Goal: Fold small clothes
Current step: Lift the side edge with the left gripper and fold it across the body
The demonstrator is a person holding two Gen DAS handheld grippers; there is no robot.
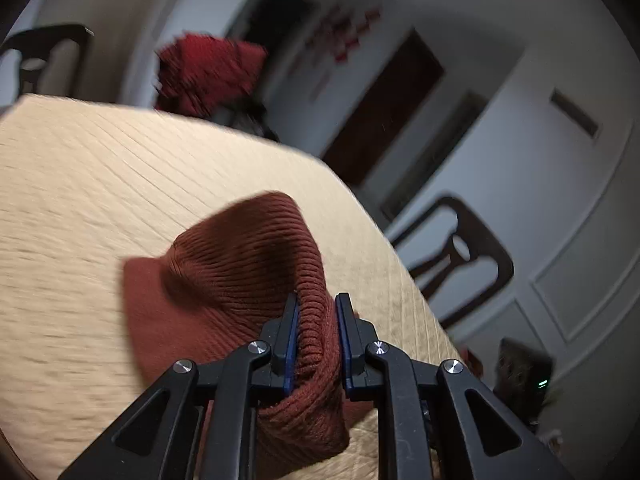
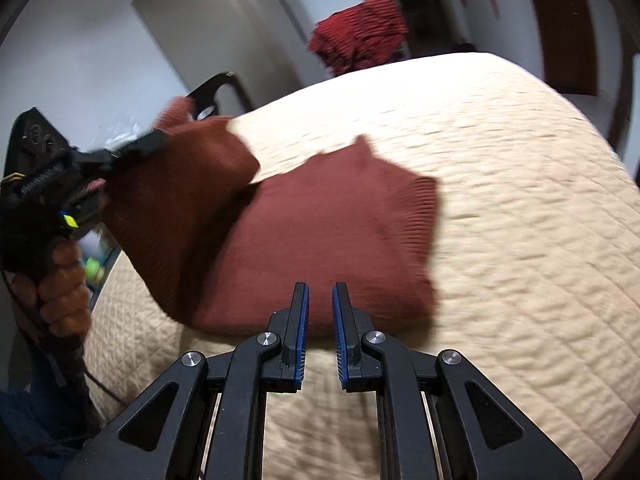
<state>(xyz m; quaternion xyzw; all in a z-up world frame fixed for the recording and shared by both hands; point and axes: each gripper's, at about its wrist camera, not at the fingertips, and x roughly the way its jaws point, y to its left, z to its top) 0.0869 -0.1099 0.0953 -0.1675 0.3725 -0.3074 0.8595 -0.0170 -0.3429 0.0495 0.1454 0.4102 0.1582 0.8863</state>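
Left gripper [image 1: 316, 320]: jaws clamped on a ribbed edge of the rust-brown knit garment [image 1: 224, 264], lifting that part off the quilted surface [image 1: 100, 168].
Right gripper [image 2: 320, 312]: jaws nearly closed with a narrow gap, nothing between them, hovering over the garment's near edge.
Garment: mostly flat mid-surface [image 2: 332, 220], left side raised.
Key relation: flat part lies right of the lifted edge, so the fold likely goes rightward.
Far edge: red knit item [image 2: 360, 28].

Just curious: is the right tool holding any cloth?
No, the right tool has nothing between its blue pads; the brown garment lies beyond.
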